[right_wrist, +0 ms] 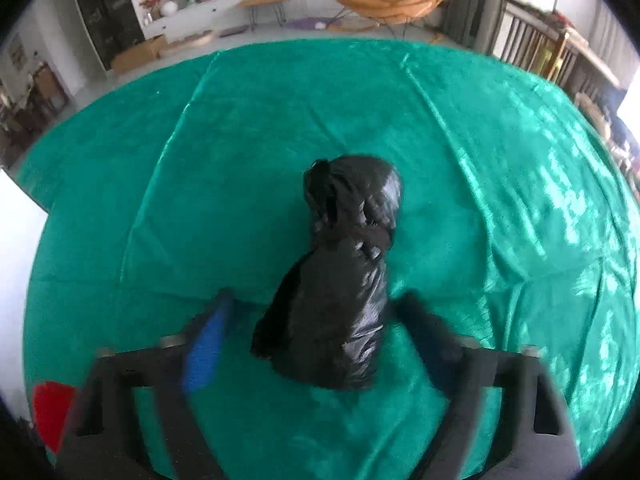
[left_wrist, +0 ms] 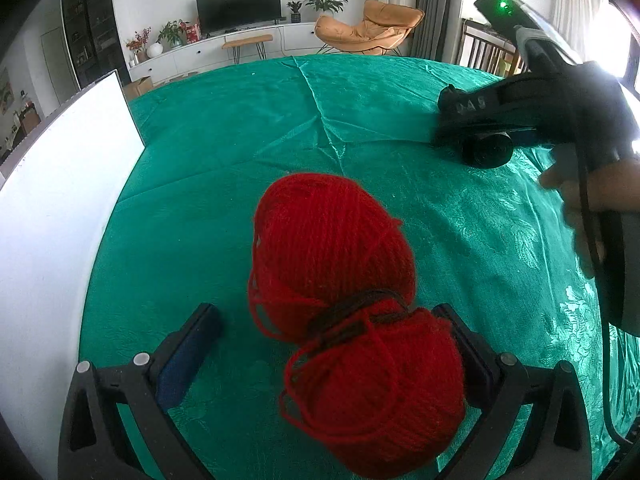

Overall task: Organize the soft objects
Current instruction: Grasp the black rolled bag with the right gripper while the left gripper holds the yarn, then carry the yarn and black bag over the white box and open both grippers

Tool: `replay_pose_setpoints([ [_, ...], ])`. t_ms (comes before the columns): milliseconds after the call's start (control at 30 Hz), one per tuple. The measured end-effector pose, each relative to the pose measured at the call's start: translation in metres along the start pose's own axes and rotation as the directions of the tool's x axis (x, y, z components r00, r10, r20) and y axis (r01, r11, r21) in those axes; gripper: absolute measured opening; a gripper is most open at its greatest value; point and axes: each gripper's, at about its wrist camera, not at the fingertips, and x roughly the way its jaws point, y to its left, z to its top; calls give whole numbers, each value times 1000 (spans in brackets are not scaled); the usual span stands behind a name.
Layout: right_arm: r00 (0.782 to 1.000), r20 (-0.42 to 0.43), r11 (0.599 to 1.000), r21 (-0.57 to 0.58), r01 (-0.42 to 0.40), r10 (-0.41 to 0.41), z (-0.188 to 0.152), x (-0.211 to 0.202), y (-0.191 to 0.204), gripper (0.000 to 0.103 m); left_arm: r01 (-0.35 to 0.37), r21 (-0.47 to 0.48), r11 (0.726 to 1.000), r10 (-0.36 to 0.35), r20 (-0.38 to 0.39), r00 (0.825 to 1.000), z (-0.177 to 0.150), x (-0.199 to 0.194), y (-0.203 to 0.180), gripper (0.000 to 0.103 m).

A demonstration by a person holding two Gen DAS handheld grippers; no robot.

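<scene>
A: Green satin cloth (left_wrist: 224,152) covers the whole table. Red yarn skein (left_wrist: 336,300), tied at the waist with a dark cord (left_wrist: 360,312), lies between the left gripper (left_wrist: 336,344) fingers. Jaws spread; the 3 o'clock pad (left_wrist: 468,344) touches the near lobe, the 9 o'clock pad (left_wrist: 188,356) stands clear of it.

B: Right side?

A: Right gripper (right_wrist: 312,336) straddles a black plastic bundle (right_wrist: 340,276), cinched at the middle, long axis running 12 to 6. Frame is motion-blurred. Blue pad at 9 o'clock (right_wrist: 204,348) has a gap to the bundle; the dark finger at 3 o'clock (right_wrist: 428,328) is just beside it, contact unclear. Not pinching as far as I can see.

B: Room?

A: Wide bare cloth from 10 through 2 in both views. White board (left_wrist: 60,208) fences the 9 o'clock edge. Far table edge at 12, floor beyond. Creases run across the cloth at 1 o'clock.

B: Any text?

A: Raised characters on the right gripper's body in the left view, blurred, unreadable.
</scene>
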Motion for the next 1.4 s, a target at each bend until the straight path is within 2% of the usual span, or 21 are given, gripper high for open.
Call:
replay_pose_setpoints([
  [33,1000,14,1000,-10,16,-16,0,-5,-2,40,0,0,1000,0,0,1000,0,0,0,103],
  [100,997,-8,997,7,-77,77,-7,-11,-9,40,0,0,1000,0,0,1000,0,0,0,103],
  [133,995,-15,995,9,-97,97,-13,-17,-13,40,0,0,1000,0,0,1000,0,0,0,103],
  [267,986,-15,985,-38,-166,165,-59,-53,-23,40,0,0,1000,0,0,1000,0,0,0,103],
  [367,986,8,985,-58,-164,165,-102,-78,-28,40,0,0,1000,0,0,1000,0,0,0,103],
  [533,987,37,988,-21,-154,155,-147,-95,-37,40,0,0,1000,0,0,1000,0,0,0,103],
  [667,983,39,984,18,-178,177,-162,-106,-43,40,-1,0,1000,1,0,1000,0,0,0,103],
  [833,985,40,985,34,-171,170,-163,-112,-47,40,4,2,1000,-4,-6,1000,2,1,1,103],
  [867,985,46,985,31,-168,167,-164,-116,-48,40,8,3,1000,-8,-9,1000,2,1,2,99],
  [933,985,58,986,23,-163,161,-166,-125,-50,40,32,-4,999,-32,16,999,0,-7,4,71],
  [967,985,66,987,22,-161,159,-165,-130,-52,40,67,-18,998,-67,29,997,-1,-14,7,54],
  [1000,985,73,987,23,-160,158,-165,-135,-53,40,88,-35,995,-87,25,996,-1,-18,9,48],
  [1100,982,95,986,1,-164,164,-159,-153,-46,40,187,-106,977,-181,71,981,-1,-56,23,47],
  [1167,976,120,983,-64,-172,179,-149,-173,-24,40,256,-151,955,-235,141,962,-1,-106,42,47],
  [1233,961,145,968,-127,-218,236,-137,-195,5,40,271,-164,948,-240,187,953,0,-149,64,48],
  [1267,948,153,953,-169,-253,279,-129,-208,26,40,255,-170,952,-217,214,952,-1,-177,85,49],
  [1333,916,150,911,-247,-329,371,-117,-229,70,40,190,-187,964,-145,232,962,-5,-209,118,52],
  [1400,871,117,848,-320,-422,478,-109,-247,121,40,80,-229,970,-30,213,977,-15,-233,161,56],
])
